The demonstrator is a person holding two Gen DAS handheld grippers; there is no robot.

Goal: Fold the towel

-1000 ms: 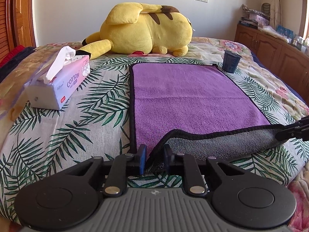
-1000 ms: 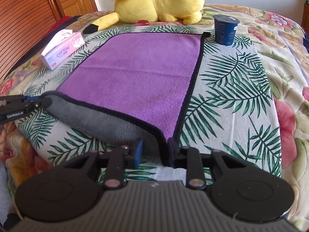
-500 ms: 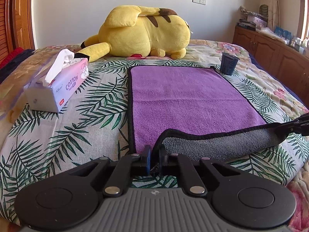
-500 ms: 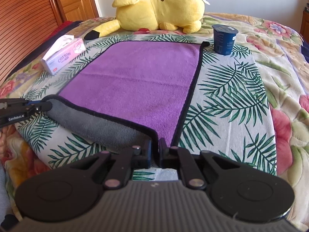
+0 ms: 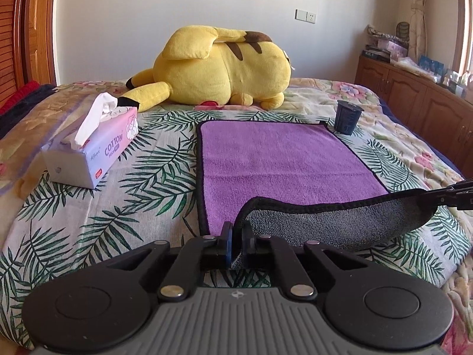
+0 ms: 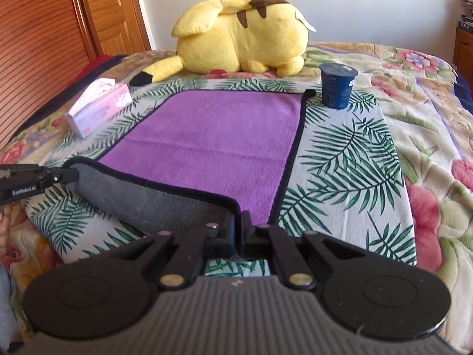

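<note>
A purple towel [image 5: 280, 159] with a black hem and grey underside lies flat on the bed; it also shows in the right wrist view [image 6: 218, 142]. Its near edge is lifted and curled over, grey side up. My left gripper [image 5: 235, 236] is shut on the towel's near left corner. My right gripper [image 6: 238, 230] is shut on the near right corner. Each gripper shows at the edge of the other's view, the right gripper [image 5: 443, 196] and the left gripper [image 6: 59, 176], both holding the raised hem.
A yellow plush toy [image 5: 218, 68] lies beyond the towel's far edge. A dark blue cup [image 5: 348, 117] stands at the towel's far right corner. A tissue pack [image 5: 94, 148] sits to the left. A wooden cabinet [image 5: 419, 100] stands at the right.
Both grippers closed on the near corners of the towel and lifted the near edge. The views rose and tilted a little higher above the bed.
</note>
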